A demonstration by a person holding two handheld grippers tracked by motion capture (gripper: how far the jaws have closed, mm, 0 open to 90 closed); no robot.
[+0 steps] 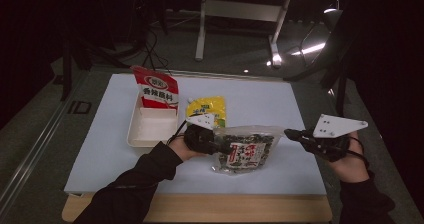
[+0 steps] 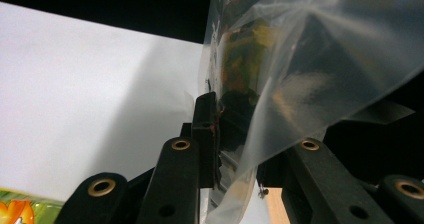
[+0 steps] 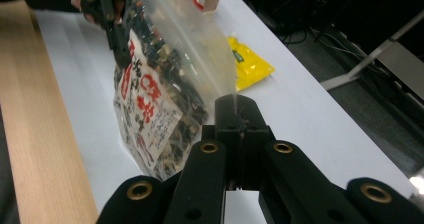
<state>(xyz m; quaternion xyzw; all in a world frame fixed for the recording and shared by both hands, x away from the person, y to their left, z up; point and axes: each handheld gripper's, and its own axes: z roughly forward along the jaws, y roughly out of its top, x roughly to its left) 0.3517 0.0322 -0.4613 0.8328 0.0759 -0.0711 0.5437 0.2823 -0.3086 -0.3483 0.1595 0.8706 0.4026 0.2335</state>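
A clear bag of dark dried food (image 1: pixel 245 151) with a red and white label is held up between both grippers above the white mat (image 1: pixel 260 99). My left gripper (image 1: pixel 219 145) grips the bag's left edge; in the left gripper view the film (image 2: pixel 310 59) runs between the jaws (image 2: pixel 235 139), with one pad (image 2: pixel 207 129) against it and the other hidden behind it. My right gripper (image 1: pixel 292 134) pinches the bag's upper right corner. In the right gripper view the jaws (image 3: pixel 235 109) are closed on that clear corner, and the bag (image 3: pixel 160 94) hangs beyond, with the left gripper (image 3: pixel 112 29) at its far edge.
A yellow packet (image 1: pixel 206 111) lies flat on the mat just behind the bag. A white tray (image 1: pixel 150 129) at the left holds a red packet (image 1: pixel 155 91) leaning upright. The wooden table edge (image 1: pixel 200 209) runs along the front. Desk legs and cables stand on the floor beyond.
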